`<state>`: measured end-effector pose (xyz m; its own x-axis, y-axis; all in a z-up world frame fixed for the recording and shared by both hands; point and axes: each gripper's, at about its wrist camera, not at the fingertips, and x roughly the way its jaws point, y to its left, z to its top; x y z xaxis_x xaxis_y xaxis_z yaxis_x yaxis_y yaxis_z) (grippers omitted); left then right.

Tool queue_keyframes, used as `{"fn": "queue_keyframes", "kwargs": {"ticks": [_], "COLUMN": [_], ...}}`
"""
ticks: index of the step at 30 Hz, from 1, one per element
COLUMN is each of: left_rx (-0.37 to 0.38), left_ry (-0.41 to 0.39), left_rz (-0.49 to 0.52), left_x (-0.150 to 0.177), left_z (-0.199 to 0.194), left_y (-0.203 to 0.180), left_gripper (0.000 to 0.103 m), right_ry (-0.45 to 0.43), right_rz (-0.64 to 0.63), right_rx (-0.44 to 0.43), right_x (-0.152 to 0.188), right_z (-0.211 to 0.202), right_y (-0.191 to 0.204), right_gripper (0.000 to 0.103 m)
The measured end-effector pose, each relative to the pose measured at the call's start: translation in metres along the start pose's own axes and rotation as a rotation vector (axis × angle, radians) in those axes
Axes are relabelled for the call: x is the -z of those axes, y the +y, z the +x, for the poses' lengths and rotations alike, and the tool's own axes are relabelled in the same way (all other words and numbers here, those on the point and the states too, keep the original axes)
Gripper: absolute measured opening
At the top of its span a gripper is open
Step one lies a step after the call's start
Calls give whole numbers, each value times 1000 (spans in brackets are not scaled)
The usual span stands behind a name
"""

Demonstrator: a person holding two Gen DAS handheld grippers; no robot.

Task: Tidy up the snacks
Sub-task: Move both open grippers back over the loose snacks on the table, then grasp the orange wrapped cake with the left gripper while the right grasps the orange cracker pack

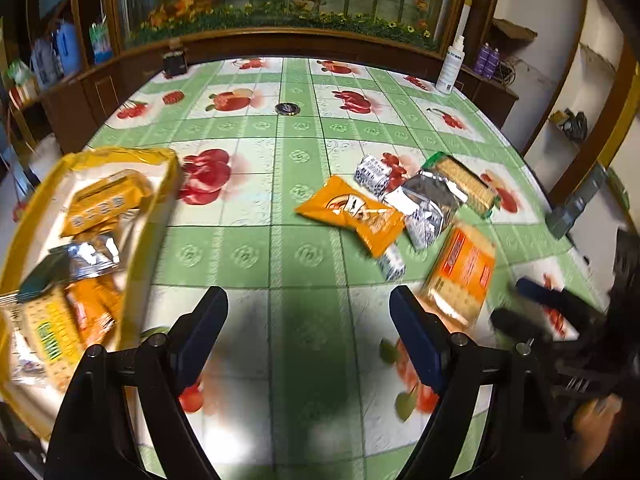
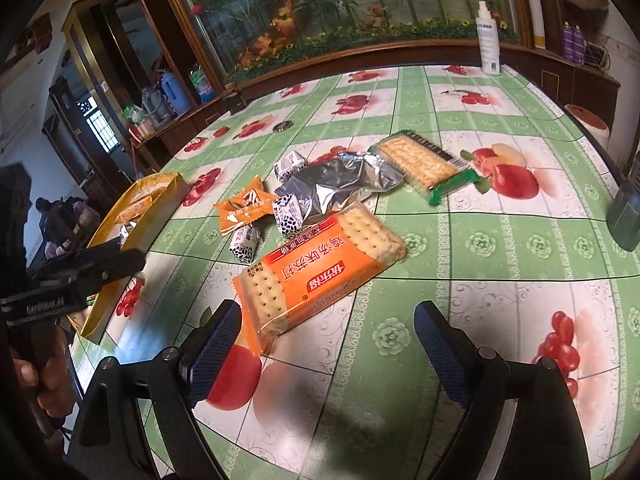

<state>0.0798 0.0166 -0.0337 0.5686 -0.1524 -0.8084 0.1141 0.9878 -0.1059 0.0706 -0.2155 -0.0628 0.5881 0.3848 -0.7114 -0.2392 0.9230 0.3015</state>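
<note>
1. The orange cracker pack [image 2: 320, 270] lies flat on the table, printed side up. Its near corner sits just beside the left fingertip of the right gripper [image 2: 326, 322]; the rest of the pack lies ahead of the gap and not between the pads.
2. The right gripper's jaws are spread wide and grasp nothing. In the left wrist view the same pack [image 1: 460, 276] lies just beyond the right finger [image 1: 416, 336] of the left gripper [image 1: 308, 304], outside its gap.
3. The left gripper stands wide too, released, with only bare tablecloth between its fingers.
4. Behind the orange pack lies a loose cluster of snacks: a small orange pouch [image 2: 240, 210], three little black-and-white wrapped pieces [image 2: 287, 216], a crumpled silver wrapper [image 2: 340, 184] and a green-edged cracker pack [image 2: 420, 164] farthest back.
5. The yellow box [image 1: 152, 216] stands at the left edge of the table, well apart from the cluster. It holds several packs already: a yellow one at the back, a silver one in the middle, and orange and green-labelled ones nearest. This part is blurred, so their exact number is hard to tell.
6. The green checked tablecloth [image 2: 500, 240] with fruit prints covers the table. A white spray bottle [image 2: 489, 40] stands upright at its far edge, and a small dark round object [image 1: 287, 108] lies near the far middle.
7. A hand [image 2: 48, 384] grips the handle of the left gripper at the left edge of the right wrist view.
</note>
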Motion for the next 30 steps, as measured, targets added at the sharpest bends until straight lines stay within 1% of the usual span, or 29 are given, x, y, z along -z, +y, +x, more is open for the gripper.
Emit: {"fn": "queue_keyframes", "kwargs": {"ticks": [2,7,12,16,18,21,23,24,26,28,30], "left_rx": [6,29,36,41,51,91,99,87,28,28,-30], "left_ry": [13,10,-7,21,31,57,77,93,119,116,130], "left_rz": [-22,-47,-21,19,12,-10,4,21,59,57,63], "left_x": [-7,-25,-52,-77,-87,-98,-102,-101,-95,-88,-77], "left_z": [7,17,37,64,75,94,108,113,122,119,115], "left_y": [2,-1,-14,-28,-32,-39,-47,-51,-54,-44,-28], "left_gripper": [83,83,83,83,83,83,83,83,83,83,83], "right_ry": [10,7,2,0,-2,-6,-3,-1,9,11,8], "right_rz": [-4,-20,-1,0,3,21,27,28,32,33,34], "right_rx": [-8,-12,-9,-10,-12,-20,-22,-24,-26,-29,-34], "right_x": [-1,-7,-16,-21,-24,-27,-29,-29,-29,-29,-29], "right_z": [6,14,21,26,27,29,31,33,36,36,35], "right_y": [4,10,3,0,-2,-9,-12,-14,-16,-18,-19], "right_gripper": [90,90,90,90,90,90,90,90,90,90,90]}}
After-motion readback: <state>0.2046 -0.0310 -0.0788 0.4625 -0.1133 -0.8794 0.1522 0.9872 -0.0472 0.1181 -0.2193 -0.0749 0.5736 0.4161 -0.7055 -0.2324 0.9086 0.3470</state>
